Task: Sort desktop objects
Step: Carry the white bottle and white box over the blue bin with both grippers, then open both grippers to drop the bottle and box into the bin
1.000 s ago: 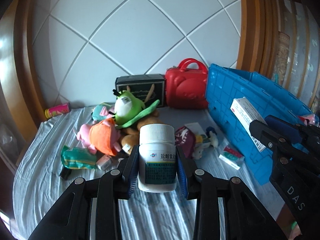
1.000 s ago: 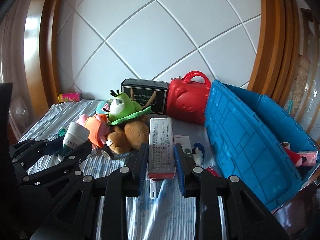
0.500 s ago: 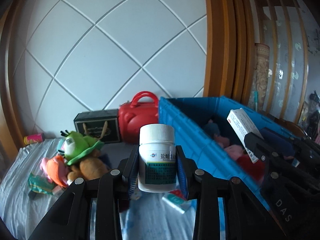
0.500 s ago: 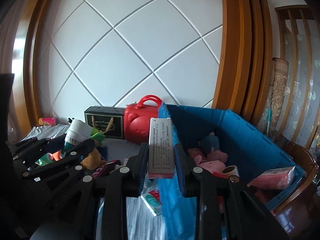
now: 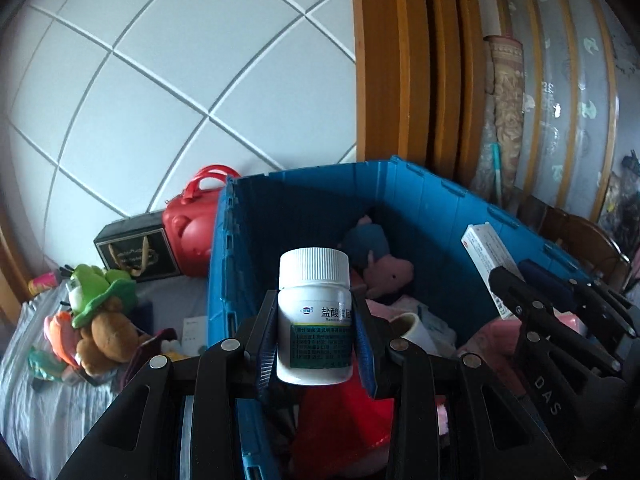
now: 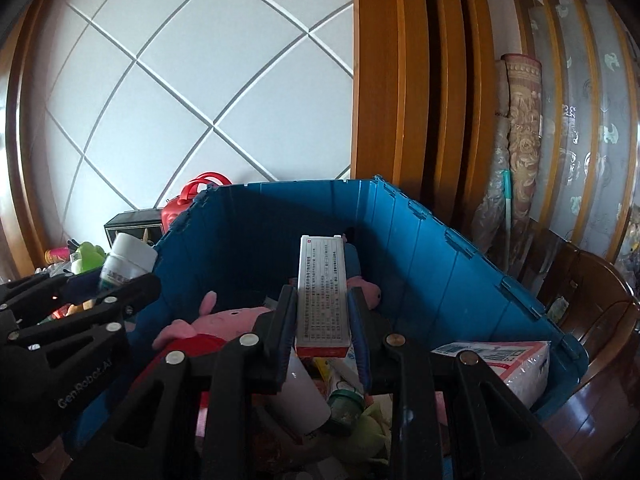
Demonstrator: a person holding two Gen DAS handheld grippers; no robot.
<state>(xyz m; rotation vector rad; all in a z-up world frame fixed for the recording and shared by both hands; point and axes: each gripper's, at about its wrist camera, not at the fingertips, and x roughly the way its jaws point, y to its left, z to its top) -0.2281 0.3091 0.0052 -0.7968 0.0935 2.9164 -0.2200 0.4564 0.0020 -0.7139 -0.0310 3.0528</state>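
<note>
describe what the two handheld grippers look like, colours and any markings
Both are black plastic linkage frames with silver round rivets and blue ribbed pads on the fingers. The left gripper carries pale "GenRobot.AI" lettering on its side; the right gripper carries "DAS". No cables, hands or sleeves show.

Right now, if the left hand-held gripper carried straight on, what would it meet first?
Probably the pink plush toy inside the blue crate, just beyond the held pill bottle; depth is uncertain.

At lower left, a grey striped cloth-covered table bears plush toys, a black box, a red case and the blue crate.
</note>
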